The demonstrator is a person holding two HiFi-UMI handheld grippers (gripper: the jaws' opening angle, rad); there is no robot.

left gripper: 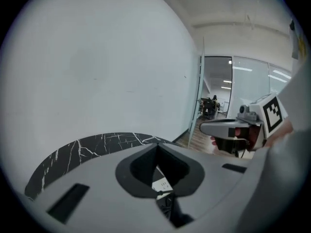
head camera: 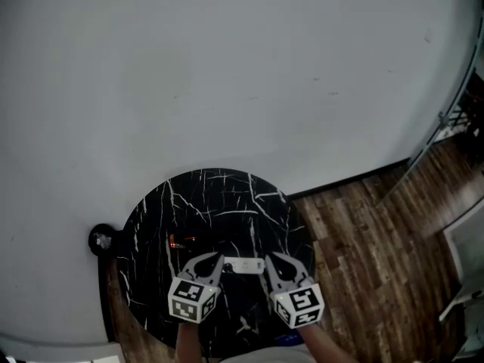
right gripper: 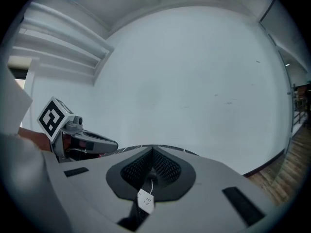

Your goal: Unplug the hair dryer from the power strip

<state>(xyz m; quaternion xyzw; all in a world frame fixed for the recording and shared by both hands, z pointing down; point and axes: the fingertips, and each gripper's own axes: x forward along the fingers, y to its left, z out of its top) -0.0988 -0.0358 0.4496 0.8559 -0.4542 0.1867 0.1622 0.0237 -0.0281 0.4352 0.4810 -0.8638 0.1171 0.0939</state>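
A white power strip (head camera: pixel 243 264) lies on the round black marble table (head camera: pixel 227 195), seen in the head view between my two grippers. My left gripper (head camera: pixel 219 259) hangs over its left end and my right gripper (head camera: pixel 266 257) over its right end, both above the table. In the left gripper view the left gripper (left gripper: pixel 156 144) has its jaws together; a small white label and something black show through the gap. The right gripper (right gripper: pixel 152 149) is shut too, with a small white tag on a thread in its gap. I cannot make out a hair dryer or plug.
A small orange glow (head camera: pixel 175 241) shows on the table left of the strip. A dark round object (head camera: pixel 102 239) sits by the table's left edge against the white wall. Wooden floor (head camera: pixel 378 225) lies to the right, and a glass partition (left gripper: pixel 218 91) stands beyond.
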